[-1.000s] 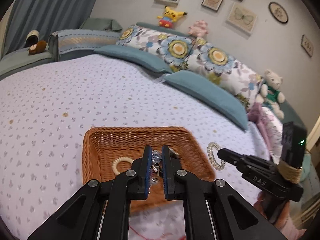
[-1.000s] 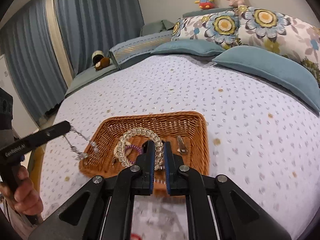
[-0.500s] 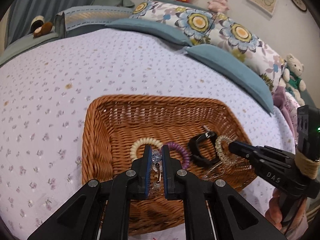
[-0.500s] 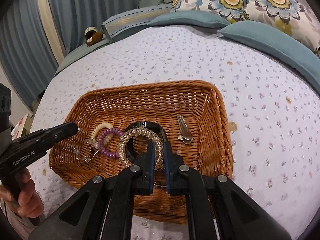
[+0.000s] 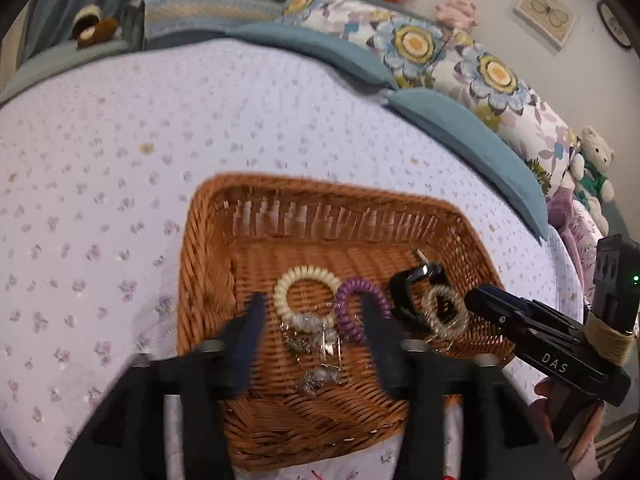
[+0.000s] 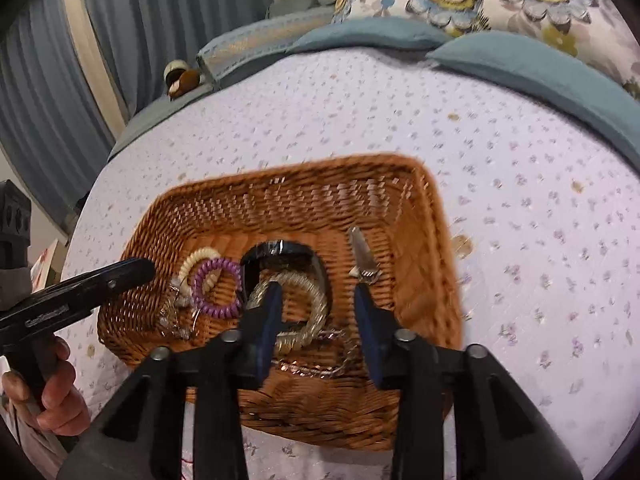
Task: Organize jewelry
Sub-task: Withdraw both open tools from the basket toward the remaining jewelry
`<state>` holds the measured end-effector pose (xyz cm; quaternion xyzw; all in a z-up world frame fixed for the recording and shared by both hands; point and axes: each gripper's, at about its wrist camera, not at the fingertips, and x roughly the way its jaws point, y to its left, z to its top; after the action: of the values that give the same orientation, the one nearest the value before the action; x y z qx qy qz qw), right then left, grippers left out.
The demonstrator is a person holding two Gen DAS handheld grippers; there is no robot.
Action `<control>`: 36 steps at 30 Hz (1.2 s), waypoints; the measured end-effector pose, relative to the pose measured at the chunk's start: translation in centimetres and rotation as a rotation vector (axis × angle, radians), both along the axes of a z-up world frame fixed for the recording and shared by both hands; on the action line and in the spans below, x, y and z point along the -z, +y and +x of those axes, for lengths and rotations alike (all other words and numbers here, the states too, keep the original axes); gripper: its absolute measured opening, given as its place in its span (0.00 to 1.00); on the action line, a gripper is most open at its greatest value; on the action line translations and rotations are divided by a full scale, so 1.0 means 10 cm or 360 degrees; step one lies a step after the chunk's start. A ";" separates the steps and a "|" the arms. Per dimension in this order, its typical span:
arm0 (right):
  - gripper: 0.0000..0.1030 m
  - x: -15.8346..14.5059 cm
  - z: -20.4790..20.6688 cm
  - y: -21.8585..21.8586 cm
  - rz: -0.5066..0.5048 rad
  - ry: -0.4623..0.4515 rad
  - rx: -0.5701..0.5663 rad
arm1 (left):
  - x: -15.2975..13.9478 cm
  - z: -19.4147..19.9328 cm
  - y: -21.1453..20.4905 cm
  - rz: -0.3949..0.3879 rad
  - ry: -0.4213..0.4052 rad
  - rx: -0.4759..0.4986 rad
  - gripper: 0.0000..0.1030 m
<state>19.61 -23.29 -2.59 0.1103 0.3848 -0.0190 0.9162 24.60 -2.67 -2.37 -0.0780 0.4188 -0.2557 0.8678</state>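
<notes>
A brown wicker basket (image 5: 208, 264) (image 6: 432, 240) sits on the flowered bedspread. In it lie a cream coil band (image 5: 306, 274) (image 6: 196, 258), a purple coil band (image 5: 362, 296) (image 6: 216, 292), a black clip (image 5: 402, 292) (image 6: 280, 250), a clear beaded bracelet (image 5: 444, 314) (image 6: 316, 300), a silver chain (image 5: 316, 344) (image 6: 176, 316) and a metal hair clip (image 6: 362, 258). My left gripper (image 5: 312, 320) is open over the chain, which lies loose. My right gripper (image 6: 318, 300) is open above the bracelet.
The bedspread (image 5: 120, 140) spreads all round the basket. Blue and floral pillows (image 5: 452, 72) line the far side, with plush toys (image 5: 596, 168) at the right. A folded blanket (image 6: 256, 40) and curtains (image 6: 160, 20) lie at the far left.
Both grippers have come down over the basket and opened. The chain has dropped from my left gripper and the beaded bracelet from my right; both now lie in the basket.
</notes>
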 end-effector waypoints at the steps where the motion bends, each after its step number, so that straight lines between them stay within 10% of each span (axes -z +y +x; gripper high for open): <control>1: 0.39 -0.03 -0.02 0.00 0.0012 -0.0016 -0.0010 | -0.06 -0.03 0.01 -0.0006 -0.0031 0.0008 0.57; 18: 0.40 -0.62 -1.11 0.23 0.0005 -0.0252 -0.0032 | -0.81 -1.12 0.51 -0.0026 -0.0303 -0.0025 0.57; 36: 0.39 -0.15 -2.28 0.73 -0.0033 -0.0251 0.0058 | 0.03 -2.20 0.86 0.0173 -0.0025 -0.0279 0.57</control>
<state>-3.18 -15.97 -1.13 0.1090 0.3093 -0.0308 0.9442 2.58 5.90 -2.70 -0.0651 0.4167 -0.1565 0.8931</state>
